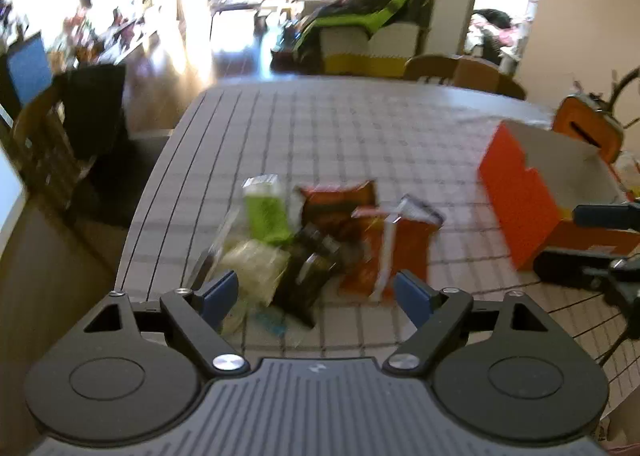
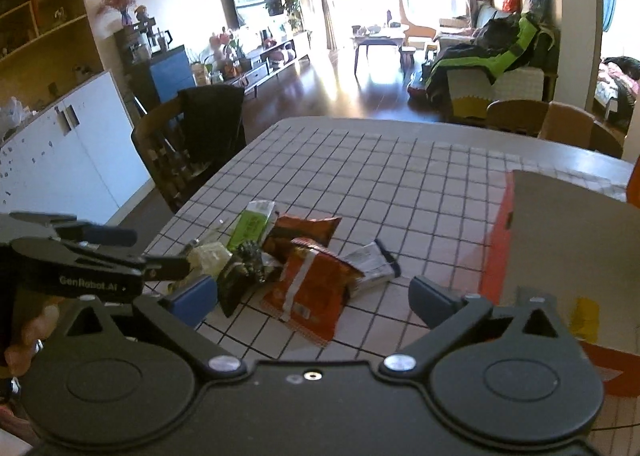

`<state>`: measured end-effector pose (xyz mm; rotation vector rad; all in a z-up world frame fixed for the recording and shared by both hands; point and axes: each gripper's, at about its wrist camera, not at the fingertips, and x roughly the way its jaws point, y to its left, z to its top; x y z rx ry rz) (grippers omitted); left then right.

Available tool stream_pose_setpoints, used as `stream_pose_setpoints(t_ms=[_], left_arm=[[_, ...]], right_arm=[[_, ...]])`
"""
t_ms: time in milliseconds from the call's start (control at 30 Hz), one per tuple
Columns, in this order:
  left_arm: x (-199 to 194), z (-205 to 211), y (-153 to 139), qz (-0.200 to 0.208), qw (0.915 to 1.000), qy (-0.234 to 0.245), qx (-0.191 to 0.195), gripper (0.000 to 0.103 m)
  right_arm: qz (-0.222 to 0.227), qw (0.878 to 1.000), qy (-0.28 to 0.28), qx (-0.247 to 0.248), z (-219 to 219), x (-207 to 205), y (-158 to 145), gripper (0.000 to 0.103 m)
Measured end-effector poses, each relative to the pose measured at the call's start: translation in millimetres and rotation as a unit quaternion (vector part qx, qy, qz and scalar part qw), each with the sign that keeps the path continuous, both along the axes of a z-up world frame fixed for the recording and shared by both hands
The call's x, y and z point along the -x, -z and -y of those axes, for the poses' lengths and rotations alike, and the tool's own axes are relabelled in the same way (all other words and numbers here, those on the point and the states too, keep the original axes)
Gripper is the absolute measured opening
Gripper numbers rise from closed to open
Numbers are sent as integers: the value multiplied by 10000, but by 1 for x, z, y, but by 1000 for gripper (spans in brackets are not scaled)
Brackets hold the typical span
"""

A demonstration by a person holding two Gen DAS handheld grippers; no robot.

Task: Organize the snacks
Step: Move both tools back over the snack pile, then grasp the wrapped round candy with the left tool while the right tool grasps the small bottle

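Table (image 2: 420, 184), gridded cloth, fills the lower half of both views; its far rim runs 10 to 2 o'clock, and the left edge drops off just beside the snack pile.

Orange box (image 2: 560, 240), open-topped, at 3 o'clock of the pile, apart from it by a strip of bare cloth. Likely the destination.

Snack pile (image 1: 320, 240) at centre, packets overlapping. Orange packet (image 2: 312, 296) lies nearest and on top; green packet (image 2: 252, 224) at 11 o'clock of it; dark packet (image 2: 240, 276) at 9 o'clock; silver packet (image 2: 372, 262) at 2 o'clock; pale clear bag (image 1: 256, 272) at the left fringe.

Handling, judged: all light, soft, crinkly film, probably slick and puffed with air; contents may crush. Pinch a flat crimped end seam, not the belly. The orange packet's near corner overhangs free cloth, so it is the easiest take.

Left gripper (image 1: 316, 292): jaws spread, nothing between the pads, pile just ahead. Right gripper (image 2: 312, 296): jaws spread wide, nothing pinched, orange packet lying ahead between them.

Room: far cloth bare; path toward the box clear. Grippers close together, mind a clash.
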<state>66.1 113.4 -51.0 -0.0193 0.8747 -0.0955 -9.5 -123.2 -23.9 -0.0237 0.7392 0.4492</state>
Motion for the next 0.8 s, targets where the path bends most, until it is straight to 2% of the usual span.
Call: stream_pose_setpoints(t_ms=[167, 400, 533, 667, 733, 800], left_arm=[[0, -26, 25, -204, 9995, -191, -142, 86], [-9, -47, 50, -408, 9990, 7, -203, 86], [-16, -55, 64, -429, 9983, 57, -382, 86], [-24, -65, 75, -449, 9964, 482, -532, 85], [-28, -69, 80, -478, 9949, 700, -555, 84], [-33, -72, 85, -528, 9929, 910, -558, 78]], right_arm=[[-261, 9996, -119, 29, -20, -8, 14, 103], [-389, 9987, -241, 217, -50, -20, 31, 102], [-516, 9977, -357, 259, -64, -26, 44, 100], [-679, 9948, -605, 459, -83, -27, 59, 97], [-741, 9930, -752, 530, -92, -25, 67, 93], [-788, 9908, -918, 604, -103, -23, 75, 89]])
